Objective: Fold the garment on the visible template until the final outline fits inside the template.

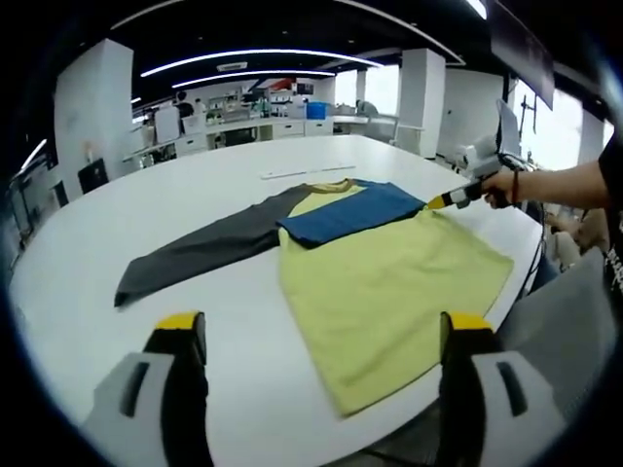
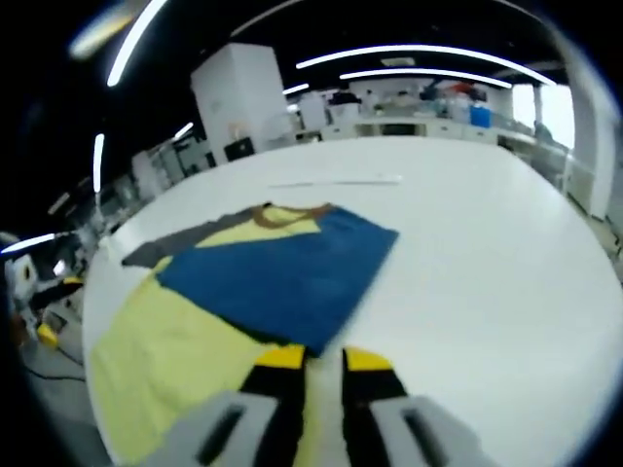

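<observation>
While spread wide apart low in the left gripper view, left tongs (image 1: 321,336) hover open and empty over the near edge of the white worktop (image 1: 195,195). Just past them, yellow garment (image 1: 380,272) lying flat on the worktop, blue sleeve (image 1: 346,212) folded across its chest, dark grey sleeve (image 1: 204,251) stretched out to the side. Farther off, right tongs (image 1: 435,201), held by a person's hand (image 1: 501,185), meeting the garment's far edge; seen in the right gripper view with jaws nearly together at the blue sleeve's corner, right tongs (image 2: 323,358), grip on cloth not discernible.
</observation>
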Available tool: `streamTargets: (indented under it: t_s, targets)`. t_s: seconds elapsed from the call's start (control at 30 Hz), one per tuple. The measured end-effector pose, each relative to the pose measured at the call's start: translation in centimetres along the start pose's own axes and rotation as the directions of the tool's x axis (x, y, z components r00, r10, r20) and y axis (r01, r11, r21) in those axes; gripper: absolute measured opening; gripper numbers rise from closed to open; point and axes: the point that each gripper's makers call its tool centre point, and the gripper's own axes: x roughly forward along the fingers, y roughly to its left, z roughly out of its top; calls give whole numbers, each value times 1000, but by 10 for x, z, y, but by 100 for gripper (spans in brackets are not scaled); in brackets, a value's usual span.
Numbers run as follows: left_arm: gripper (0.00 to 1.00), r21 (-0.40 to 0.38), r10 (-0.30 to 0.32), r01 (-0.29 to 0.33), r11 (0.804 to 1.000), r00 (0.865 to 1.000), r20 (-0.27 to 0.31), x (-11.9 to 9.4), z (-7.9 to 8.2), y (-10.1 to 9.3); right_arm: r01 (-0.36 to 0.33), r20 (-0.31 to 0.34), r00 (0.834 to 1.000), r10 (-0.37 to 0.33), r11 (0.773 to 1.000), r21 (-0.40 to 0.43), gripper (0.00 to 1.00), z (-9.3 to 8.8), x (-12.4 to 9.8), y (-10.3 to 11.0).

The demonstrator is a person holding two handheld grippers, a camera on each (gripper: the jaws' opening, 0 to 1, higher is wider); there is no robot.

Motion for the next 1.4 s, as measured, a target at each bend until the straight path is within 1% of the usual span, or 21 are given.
streamTargets:
  t_s: [0.07, 0.17, 0.3, 0.33, 0.43, 0.47, 0.53, 0.67, 0.77, 0.93, 0.97, 1.0, 1.07, 1.23, 1.4]
  targets:
    - [97, -1, 3, -3, 1000, 1000, -3, 0, -2, 2, -3, -10, 1000, 3, 1000, 26, 6, -3, 3, 3]
    - [97, 0, 6, -6, 1000, 1000, -10, 0, -4, 4, -7, -10, 1000, 7, 1000, 29, 1, -2, 9, 5]
    - [96, 1, 6, -6, 1000, 1000, -10, 1, -6, 11, 12, -19, 1000, -12, 1000, 16, 0, -4, 9, 7]
    - [96, 2, 7, -7, 1000, 1000, -9, 1, -6, 11, 16, -22, 1000, -16, 1000, 10, 0, -3, 8, 5]
    - [96, -2, 12, -12, 1000, 1000, -5, 1, -10, 22, 47, -29, 998, -47, 999, -22, 0, -2, 3, -4]
    - [96, -3, 14, -14, 1000, 1000, -7, 1, -12, 25, 47, -30, 998, -48, 999, -24, 0, -2, 3, -5]
    - [96, -2, 16, -16, 1000, 1000, -10, 1, -12, 23, 58, -33, 998, -59, 998, -26, 0, -1, 0, -8]
    - [96, 0, 17, -17, 1000, 1000, -15, 0, -10, 18, 84, -59, 994, -91, 990, -110, 0, -2, -1, -16]
    - [96, 1, 18, -18, 1000, 1000, -12, 0, -7, 14, 89, -71, 993, -98, 988, -123, 0, -1, -3, -14]
    - [96, 1, 26, -26, 1000, 1000, -16, -2, -6, 13, 114, -77, 989, -125, 983, -141, 0, -2, -5, -23]
    - [96, 0, 27, -27, 1000, 999, -18, -2, -9, 19, 110, -76, 990, -122, 984, -143, 0, -1, -5, -23]
    - [96, 0, 27, -27, 1000, 999, -20, -2, -11, 22, 104, -78, 990, -116, 984, -142, 0, -2, -6, -22]
    - [96, 1, 31, -31, 1000, 999, -21, -3, -11, 22, 85, -93, 991, -94, 991, -100, 0, -4, -9, -20]
    - [96, 0, 32, -32, 999, 999, -26, -2, -10, 18, 83, -89, 992, -91, 993, -90, 13, -7, -12, -17]
    - [96, 6, 29, -28, 1000, 999, -26, -1, -6, 14, 90, -89, 991, -96, 993, -71, 10, -8, -9, -18]
